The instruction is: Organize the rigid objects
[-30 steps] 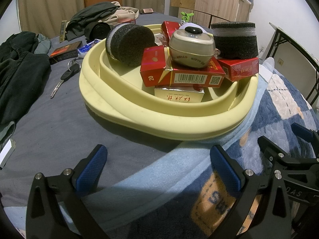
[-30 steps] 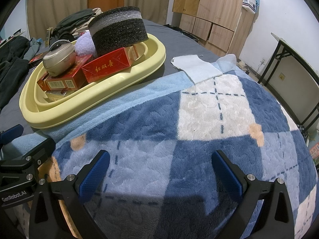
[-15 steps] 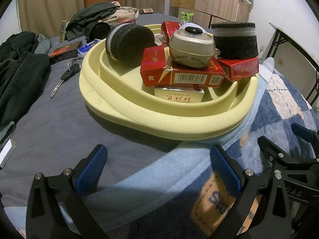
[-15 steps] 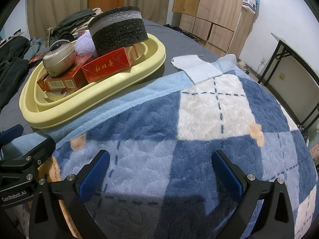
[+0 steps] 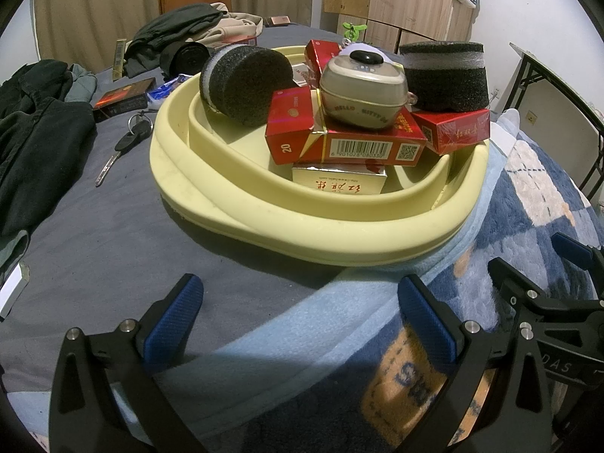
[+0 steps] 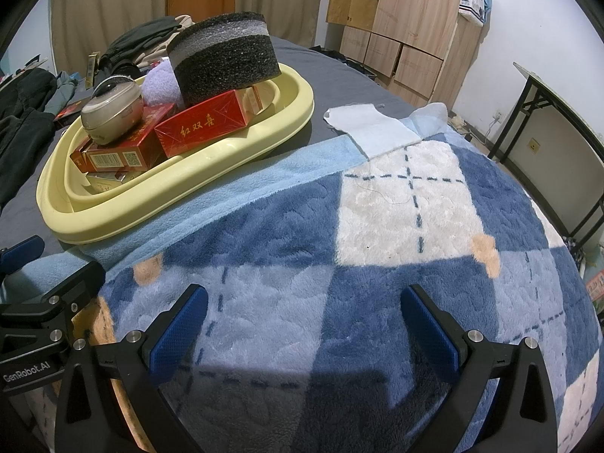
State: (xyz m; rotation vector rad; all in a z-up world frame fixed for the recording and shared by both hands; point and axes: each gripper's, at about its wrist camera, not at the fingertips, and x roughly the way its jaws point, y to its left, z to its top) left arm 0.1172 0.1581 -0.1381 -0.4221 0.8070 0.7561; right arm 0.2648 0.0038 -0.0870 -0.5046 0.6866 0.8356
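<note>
Where red boxes [image 5: 355, 143] are piling mid-frame in yellow basin [image 5: 264, 222], lower cream box is hiding behind rim; purple fluffy thing behind foam puck [image 6: 226, 60] hard making out. Basin sitting on grey sheet, edge overlapping blue checked blanket [image 6: 377, 234]; wardrobe standing upper right. Am holding left tongs [image 5: 302, 324] spread wide, gripping nothing; right tongs [image 6: 305, 324] likewise gaping over blanket.

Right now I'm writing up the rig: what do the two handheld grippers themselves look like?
The left gripper and right gripper match: black angular frames, silver screw heads, and two fingers faced with textured blue pads. Seen in the right wrist view, the left gripper's body carries white "GenRobot.AI" lettering. No cables, hands or sleeves show.
</note>
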